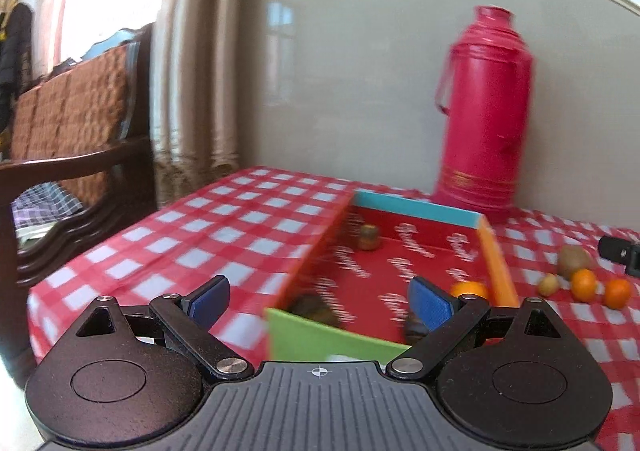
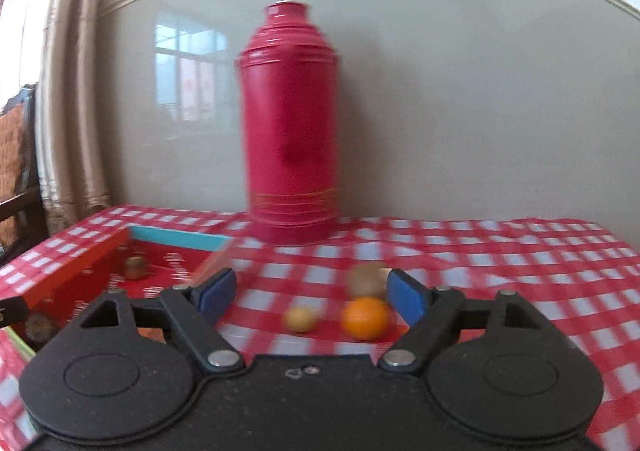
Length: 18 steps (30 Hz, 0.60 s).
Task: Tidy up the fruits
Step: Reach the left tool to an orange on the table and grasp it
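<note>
A shallow red box (image 1: pixel 404 271) with green, orange and blue walls sits on the checked tablecloth. Inside it lie brown kiwis (image 1: pixel 369 237) and an orange (image 1: pixel 469 288). My left gripper (image 1: pixel 320 301) is open and empty over the box's near end. To the right of the box lie a kiwi (image 1: pixel 573 259), a small tan fruit (image 1: pixel 547 285) and two oranges (image 1: pixel 583 284). My right gripper (image 2: pixel 310 297) is open and empty above an orange (image 2: pixel 365 318), a small tan fruit (image 2: pixel 300 319) and a kiwi (image 2: pixel 366 280). The box (image 2: pixel 80 271) lies to its left.
A tall pink thermos (image 1: pixel 482 111) stands against the wall behind the box, also in the right wrist view (image 2: pixel 290 123). A dark wooden chair (image 1: pixel 76 155) and curtains stand left of the table. The right gripper's tip (image 1: pixel 620 251) shows at the far right.
</note>
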### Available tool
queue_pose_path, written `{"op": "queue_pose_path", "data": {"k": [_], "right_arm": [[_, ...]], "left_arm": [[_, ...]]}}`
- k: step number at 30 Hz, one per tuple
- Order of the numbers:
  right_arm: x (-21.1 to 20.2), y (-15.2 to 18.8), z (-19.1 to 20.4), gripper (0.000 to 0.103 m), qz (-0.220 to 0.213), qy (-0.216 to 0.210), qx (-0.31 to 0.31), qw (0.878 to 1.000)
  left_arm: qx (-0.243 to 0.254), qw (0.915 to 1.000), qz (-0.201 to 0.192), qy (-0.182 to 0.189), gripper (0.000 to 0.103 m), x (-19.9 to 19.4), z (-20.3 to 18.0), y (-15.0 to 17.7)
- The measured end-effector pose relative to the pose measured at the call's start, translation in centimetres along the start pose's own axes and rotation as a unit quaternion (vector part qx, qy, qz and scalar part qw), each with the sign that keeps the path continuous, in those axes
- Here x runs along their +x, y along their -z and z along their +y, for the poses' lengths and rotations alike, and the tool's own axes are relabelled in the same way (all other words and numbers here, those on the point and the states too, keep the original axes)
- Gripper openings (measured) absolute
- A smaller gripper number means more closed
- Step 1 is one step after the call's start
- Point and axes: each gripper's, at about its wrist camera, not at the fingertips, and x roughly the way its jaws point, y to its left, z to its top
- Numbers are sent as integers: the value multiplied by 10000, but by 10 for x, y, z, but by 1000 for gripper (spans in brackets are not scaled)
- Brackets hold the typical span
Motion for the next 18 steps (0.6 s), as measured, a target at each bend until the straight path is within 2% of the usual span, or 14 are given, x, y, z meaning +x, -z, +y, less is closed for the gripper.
{"op": "queue_pose_path", "data": {"k": [8,13,18], "right_arm": [[-19,7,-66,78,18,705,237,9972],[-31,18,-104,78,72,1103,308,9934],[-40,25,-137,78,74,1437,539,9881]], "left_arm": [[309,9977,-57,597,95,-8,-71,1],[695,9929,-122,961,95,-14,-118,7],[841,9864,21,1414,95,-9,-156,11]]}}
